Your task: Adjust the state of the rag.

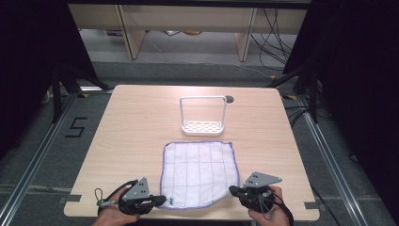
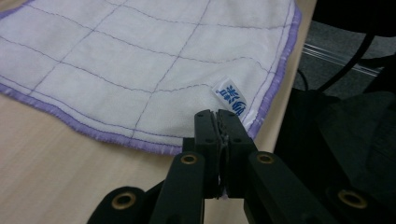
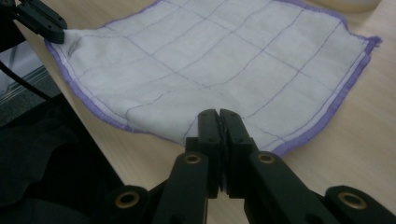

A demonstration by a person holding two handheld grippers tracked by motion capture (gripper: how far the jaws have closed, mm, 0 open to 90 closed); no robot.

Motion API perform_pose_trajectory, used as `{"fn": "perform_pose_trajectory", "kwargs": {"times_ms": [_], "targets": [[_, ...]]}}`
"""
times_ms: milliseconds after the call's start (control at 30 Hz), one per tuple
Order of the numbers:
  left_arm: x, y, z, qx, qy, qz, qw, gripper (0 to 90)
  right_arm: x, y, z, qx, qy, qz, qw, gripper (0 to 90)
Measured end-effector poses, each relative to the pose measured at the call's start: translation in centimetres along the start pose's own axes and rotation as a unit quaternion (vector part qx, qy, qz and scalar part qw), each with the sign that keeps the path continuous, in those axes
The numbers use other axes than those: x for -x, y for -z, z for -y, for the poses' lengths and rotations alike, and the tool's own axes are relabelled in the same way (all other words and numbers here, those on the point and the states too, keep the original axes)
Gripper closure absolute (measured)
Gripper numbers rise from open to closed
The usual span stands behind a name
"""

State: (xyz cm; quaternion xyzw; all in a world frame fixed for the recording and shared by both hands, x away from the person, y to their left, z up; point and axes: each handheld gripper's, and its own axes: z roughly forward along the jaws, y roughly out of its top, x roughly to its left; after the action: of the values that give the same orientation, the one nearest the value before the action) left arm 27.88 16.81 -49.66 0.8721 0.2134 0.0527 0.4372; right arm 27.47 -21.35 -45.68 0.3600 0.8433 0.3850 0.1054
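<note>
Pale wooden table point(image 1: 141, 122) is carrying a white cloth point(image 1: 197, 172) stretching away from the left gripper point(image 1: 160, 201) and right gripper point(image 1: 234, 190), both pinching its 2 near corners.

The cloth point(image 1: 198, 173) lies at lower centre of the desk point(image 1: 136, 122), the rack point(image 1: 203, 117) just above it (apart), left tongs point(image 1: 162, 199) at its lower-left corner, right tongs point(image 1: 233, 189) at its lower-right
</note>
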Motion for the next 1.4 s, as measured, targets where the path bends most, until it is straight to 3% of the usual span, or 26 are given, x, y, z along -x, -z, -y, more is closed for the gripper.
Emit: {"fn": "perform_pose_trajectory", "kwargs": {"times_ms": [67,100,133,200,233,267,300,333,400,433,467,500,533,567,600,633,733,867,900,1000,1033,1233,1267,1300,1400], "targets": [[0.1,-0.1,0.2,-0.012,-0.009,0.001,0.9999,86.6,0.0,0.1,0.3,-0.008,-0.009,-0.002,0.9999,88.2],[0.1,-0.5,0.4,-0.023,0.004,0.001,0.9997,86.5,0.3,-0.4,1.1,-0.020,-0.011,-0.003,0.9997,87.3],[0.1,-0.5,0.4,-0.023,0.004,0.001,0.9997,86.4,0.3,-0.4,1.1,-0.020,-0.011,-0.003,0.9997,87.3],[-0.3,-0.8,0.7,-0.032,0.012,0.004,0.9994,85.7,0.6,-1.4,1.7,-0.045,-0.021,-0.008,0.9987,80.2],[-0.4,-0.7,0.7,-0.034,0.008,0.005,0.9994,84.0,0.7,-1.6,1.7,-0.045,-0.030,-0.006,0.9985,77.2],[-0.4,-0.7,0.7,-0.031,0.018,0.004,0.9994,80.0,0.9,-1.6,1.7,-0.045,-0.019,-0.005,0.9988,73.7],[-0.5,-0.7,0.7,-0.025,0.026,0.005,0.9993,76.6,0.8,-1.5,1.6,-0.045,-0.037,0.001,0.9983,69.8],[-0.5,-0.7,0.7,-0.025,0.026,0.005,0.9993,73.4,0.8,-1.5,1.6,-0.045,-0.037,0.001,0.9983,69.8],[-1.0,-0.3,0.4,-0.009,0.036,-0.001,0.9993,63.9,1.4,-1.2,1.3,-0.020,-0.040,0.011,0.9989,62.2],[-1.1,-0.3,0.2,0.002,0.055,-0.005,0.9985,59.1,1.2,-1.0,1.1,-0.017,-0.060,0.018,0.9979,59.5],[-1.1,-0.3,0.2,0.002,0.055,-0.005,0.9985,54.7,1.2,-1.0,1.1,-0.017,-0.060,0.018,0.9979,59.5],[-1.5,-0.1,0.1,0.008,0.056,-0.013,0.9983,54.7,1.7,-1.0,1.0,-0.008,-0.045,0.028,0.9986,58.1],[-1.9,0.0,0.0,0.015,0.064,-0.022,0.9976,51.3,1.9,-1.1,0.9,-0.004,-0.047,0.029,0.9985,56.7],[-2.8,0.1,-0.2,0.024,0.076,-0.046,0.9957,44.3,2.4,-1.4,0.6,0.004,-0.048,0.040,0.9980,54.4],[-2.8,0.1,-0.2,0.024,0.076,-0.046,0.9957,42.4,2.7,-1.6,0.4,0.002,-0.046,0.041,0.9981,53.7],[-3.2,0.1,-0.3,0.028,0.088,-0.057,0.9941,42.4,2.7,-1.6,0.4,0.002,-0.046,0.041,0.9981,53.7],[-4.9,0.2,-0.8,0.036,0.096,-0.084,0.9912,40.4,3.9,-2.7,-0.2,0.005,-0.037,0.052,0.9979,52.3],[-5.9,0.1,-1.0,0.038,0.095,-0.096,0.9901,39.6,4.5,-3.1,-0.9,0.008,-0.046,0.056,0.9973,52.3],[-6.2,0.1,-1.0,0.035,0.101,-0.104,0.9888,39.5,4.9,-3.1,-1.3,0.015,-0.046,0.065,0.9967,52.3],[-6.5,0.2,-1.0,0.025,0.099,-0.107,0.9890,39.2,5.4,-3.3,-1.6,0.017,-0.039,0.066,0.9969,52.2],[-6.6,0.2,-1.0,0.028,0.102,-0.108,0.9884,39.2,5.4,-3.4,-1.8,0.018,-0.051,0.067,0.9962,52.2],[-7.3,0.0,-1.2,0.035,0.116,-0.119,0.9856,37.3,6.4,-4.5,-2.1,0.023,-0.060,0.063,0.9959,50.9],[-7.6,0.2,-1.2,0.027,0.105,-0.122,0.9866,37.2,6.4,-4.5,-2.2,0.020,-0.061,0.071,0.9954,50.1],[-7.6,-0.1,-1.3,0.040,0.119,-0.122,0.9846,36.6,6.8,-4.9,-2.3,0.025,-0.059,0.075,0.9951,49.5],[-8.2,-0.1,-1.4,0.019,0.110,-0.128,0.9854,35.4,7.1,-5.2,-2.6,0.021,-0.066,0.072,0.9950,47.3]]}}
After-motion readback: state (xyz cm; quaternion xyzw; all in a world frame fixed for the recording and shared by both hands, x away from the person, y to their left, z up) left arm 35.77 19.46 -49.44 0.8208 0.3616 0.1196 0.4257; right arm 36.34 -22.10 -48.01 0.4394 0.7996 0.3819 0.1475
